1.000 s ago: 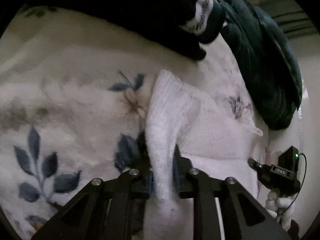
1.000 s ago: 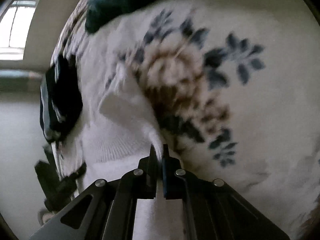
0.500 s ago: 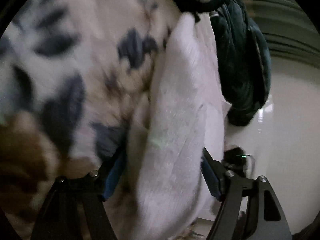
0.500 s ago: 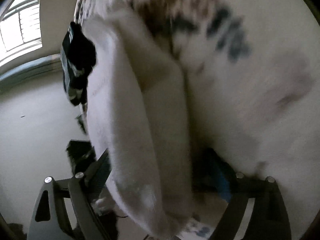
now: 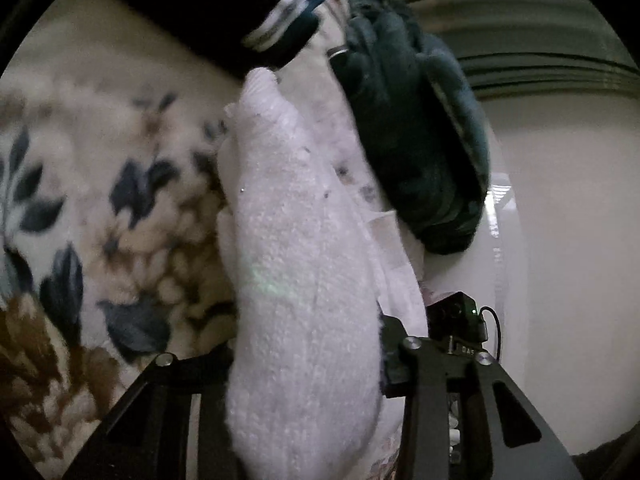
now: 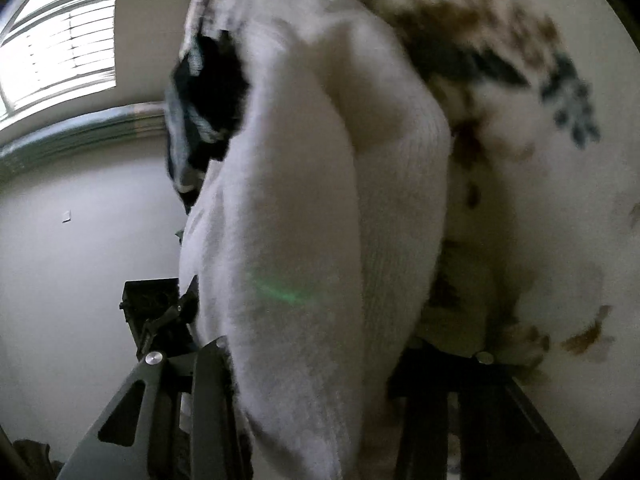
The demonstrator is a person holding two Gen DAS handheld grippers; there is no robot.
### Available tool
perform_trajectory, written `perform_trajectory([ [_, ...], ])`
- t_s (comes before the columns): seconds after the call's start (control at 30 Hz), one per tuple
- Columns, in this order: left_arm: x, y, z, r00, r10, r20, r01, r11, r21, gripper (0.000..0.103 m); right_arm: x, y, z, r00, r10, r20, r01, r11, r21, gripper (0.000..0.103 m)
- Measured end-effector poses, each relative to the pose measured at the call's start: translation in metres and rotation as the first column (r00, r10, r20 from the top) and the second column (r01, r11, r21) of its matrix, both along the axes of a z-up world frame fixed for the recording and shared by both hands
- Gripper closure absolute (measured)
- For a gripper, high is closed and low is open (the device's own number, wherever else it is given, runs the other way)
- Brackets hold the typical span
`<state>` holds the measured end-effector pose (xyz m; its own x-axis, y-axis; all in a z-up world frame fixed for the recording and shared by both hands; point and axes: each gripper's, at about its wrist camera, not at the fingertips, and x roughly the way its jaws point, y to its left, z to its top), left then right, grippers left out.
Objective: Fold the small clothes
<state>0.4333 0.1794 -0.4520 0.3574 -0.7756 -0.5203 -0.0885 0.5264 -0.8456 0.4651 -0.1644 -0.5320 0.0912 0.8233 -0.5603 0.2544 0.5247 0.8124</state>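
Lying bunched on the floral blanket (image 5: 100, 184), the white knitted garment (image 5: 304, 280) fills the middle of both wrist views, a thick folded roll running from near to far. The left gripper (image 5: 308, 364) has the roll between its two fingers; its jaws have just been closing, and the right-hand pad sits against the fabric's edge, though the left pad is hidden behind the cloth, so whether it truly clamps the garment cannot be told. The right gripper (image 6: 312, 364) straddles the same roll in its own view, its jaws also having just been closing, with the knit bulging over both fingers and covering the pads, so its hold cannot be told either. At the far end of the garment a dark striped piece of clothing (image 5: 276, 20) touches its tip, and a dark green plush item (image 5: 416, 140) lies just to the right on the blanket. A window (image 6: 56, 32) shows far left in the right wrist view.
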Motion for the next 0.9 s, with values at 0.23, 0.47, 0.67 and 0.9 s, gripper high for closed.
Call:
perform_trajectory([
  [0.23, 0.046, 0.022, 0.085, 0.994, 0.039, 0.099, -0.038, 0.999, -0.014, 0.069, 0.047, 0.024, 0.095, 0.990, 0.006, 0.138, -0.005, 1.000, -0.007, 0.060],
  [0.47, 0.145, 0.081, 0.172, 0.967, 0.076, 0.245, -0.087, 0.996, 0.034, 0.069, 0.159, 0.075, 0.184, 0.956, 0.006, 0.294, -0.012, 1.000, 0.017, 0.060],
  [0.67, 0.234, 0.157, 0.176, 0.959, 0.083, 0.272, -0.123, 0.983, 0.133, 0.069, 0.269, 0.167, 0.176, 0.940, 0.002, 0.340, -0.017, 0.999, 0.041, 0.060],
  [0.9, 0.264, 0.223, 0.081, 0.991, 0.061, 0.117, -0.093, 0.952, 0.291, 0.066, 0.314, 0.247, 0.071, 0.971, 0.024, 0.237, -0.024, 1.000, -0.001, 0.060],
])
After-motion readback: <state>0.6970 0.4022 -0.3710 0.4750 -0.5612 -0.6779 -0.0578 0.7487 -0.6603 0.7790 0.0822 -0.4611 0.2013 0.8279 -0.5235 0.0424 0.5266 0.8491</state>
